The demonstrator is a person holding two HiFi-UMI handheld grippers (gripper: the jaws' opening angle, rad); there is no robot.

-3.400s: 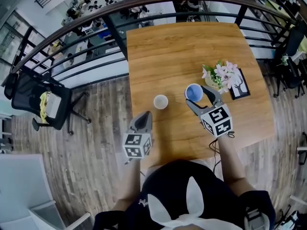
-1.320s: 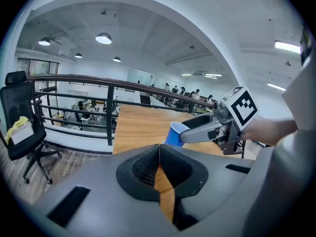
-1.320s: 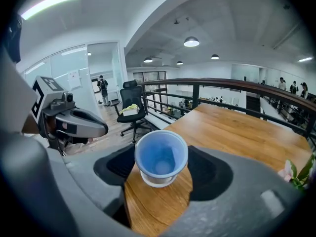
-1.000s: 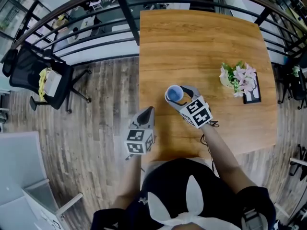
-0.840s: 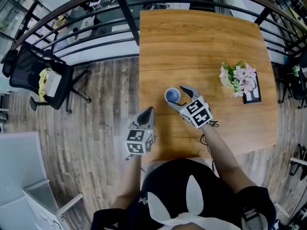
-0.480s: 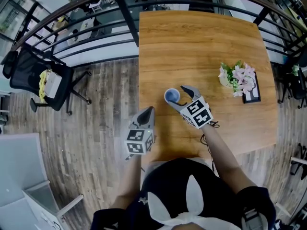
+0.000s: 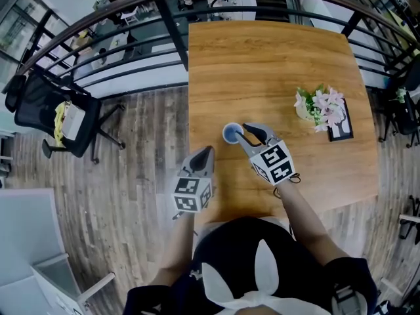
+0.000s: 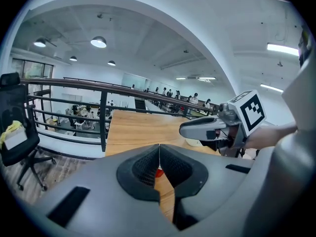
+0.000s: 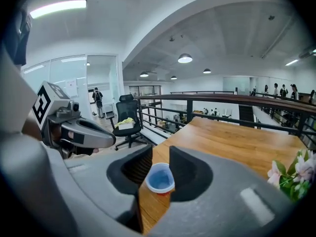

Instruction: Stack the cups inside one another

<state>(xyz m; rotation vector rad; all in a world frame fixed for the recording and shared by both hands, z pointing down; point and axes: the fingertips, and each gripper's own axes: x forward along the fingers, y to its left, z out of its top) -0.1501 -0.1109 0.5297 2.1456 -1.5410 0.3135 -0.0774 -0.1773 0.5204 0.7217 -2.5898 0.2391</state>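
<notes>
A blue-lined cup [image 7: 231,134] stands upright on the wooden desk [image 7: 275,64], toward its left side. The right tool [image 9: 161,147] hangs just over it. Its jaws have just been closing to a slim gap and grip nothing; the cup shows below them. The left tool [image 8: 159,146] waits closed and empty near the desk's left edge. The risk is a sideways swing of the right tool clipping the light cup's rim and tipping it over.

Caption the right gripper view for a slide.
Right gripper, its jaws just closed partway with nothing gripped, looks down on the blue cup standing on the wooden table; flowers at right.
</notes>
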